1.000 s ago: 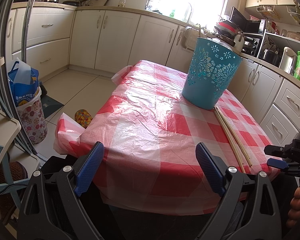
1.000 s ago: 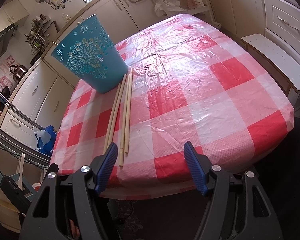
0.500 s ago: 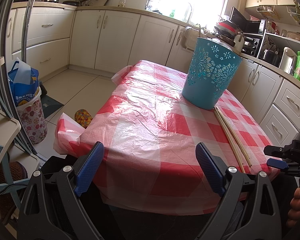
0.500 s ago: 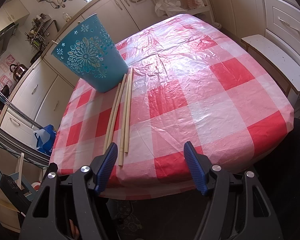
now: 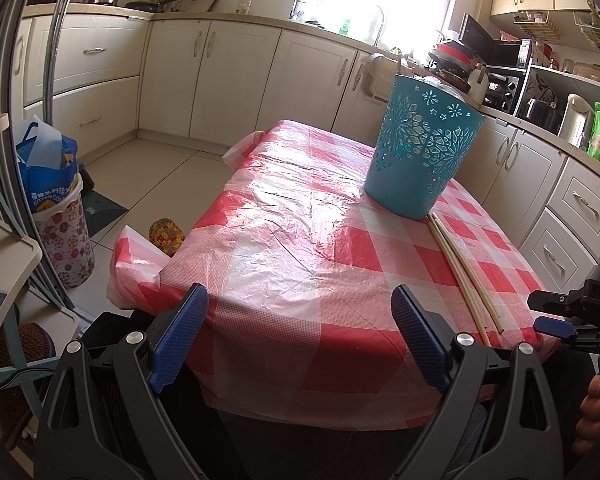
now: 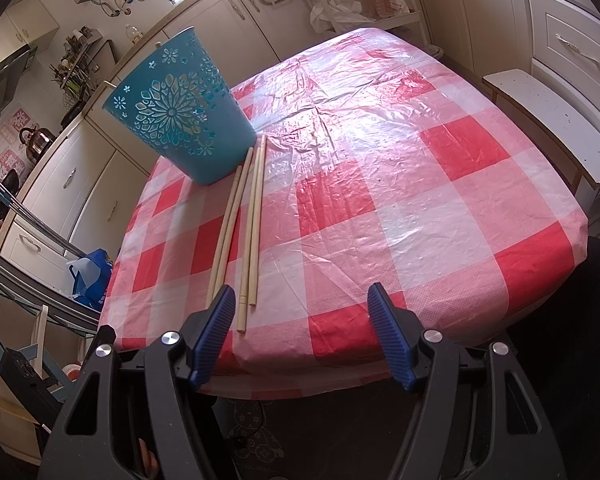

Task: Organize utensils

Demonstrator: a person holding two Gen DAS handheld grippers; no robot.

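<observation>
Several long wooden chopsticks (image 6: 248, 224) lie side by side on the red and white checked tablecloth (image 6: 380, 184), their far ends by the foot of a teal cut-out basket (image 6: 180, 116). The chopsticks (image 5: 466, 276) and the basket (image 5: 422, 156) also show at the right in the left wrist view. My right gripper (image 6: 302, 332) is open and empty at the near table edge, just right of the chopsticks' near ends. My left gripper (image 5: 300, 336) is open and empty at the near table edge, left of the chopsticks. The right gripper's tips show in the left wrist view (image 5: 556, 316).
Cream kitchen cabinets (image 5: 240, 76) line the walls behind the table. A white bench (image 6: 552, 128) stands close to the table's right side. A floral bin with a blue bag (image 5: 56, 216) and a shelf (image 5: 4, 248) stand on the left.
The right gripper has shifted slightly forward toward the chopsticks' near ends. The left gripper has not moved. Both stay open.
</observation>
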